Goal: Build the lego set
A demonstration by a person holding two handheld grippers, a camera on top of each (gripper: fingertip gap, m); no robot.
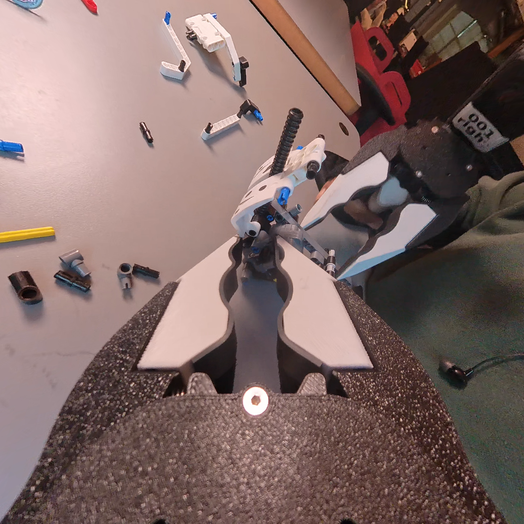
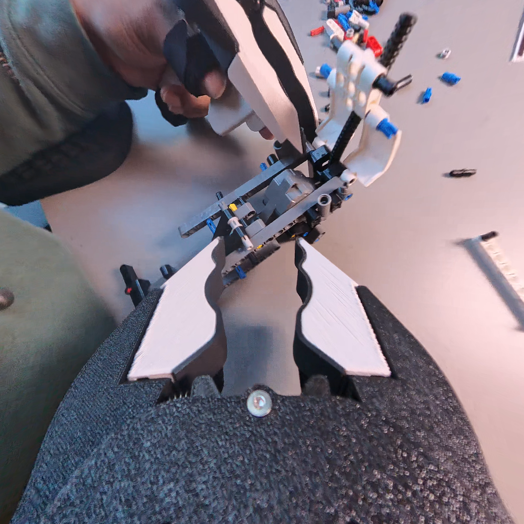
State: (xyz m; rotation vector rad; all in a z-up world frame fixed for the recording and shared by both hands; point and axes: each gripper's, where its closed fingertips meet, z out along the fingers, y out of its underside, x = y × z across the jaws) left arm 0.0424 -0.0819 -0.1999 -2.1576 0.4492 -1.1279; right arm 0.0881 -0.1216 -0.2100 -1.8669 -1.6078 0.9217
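The part-built lego model (image 1: 266, 195) has white panels, grey beams, blue pins and a black ribbed rod sticking up. My left gripper (image 1: 258, 243) is shut on its dark lower core and holds it tilted above the grey table (image 1: 99, 184). In the right wrist view the model (image 2: 289, 192) hangs from the left gripper (image 2: 303, 141) at the top. My right gripper (image 2: 258, 241) is open, and its left finger (image 2: 198, 297) lies beside the end of the model's dark grey beams. It also shows in the left wrist view (image 1: 320, 251), around the beam end.
Loose parts lie on the table: a white L-beam (image 1: 173, 54), a white sub-assembly (image 1: 215, 37), a yellow axle (image 1: 27, 234), a black tube (image 1: 25, 286) and grey connectors (image 1: 73, 261). A pile of mixed pieces (image 2: 348, 25) lies far off. The table edge (image 1: 312, 65) runs at the right. The gap from one gripper's tips to the other's is roughly 7 centimetres. The left tips stand about 11 centimetres off the yellow axle (image 1: 27, 234).
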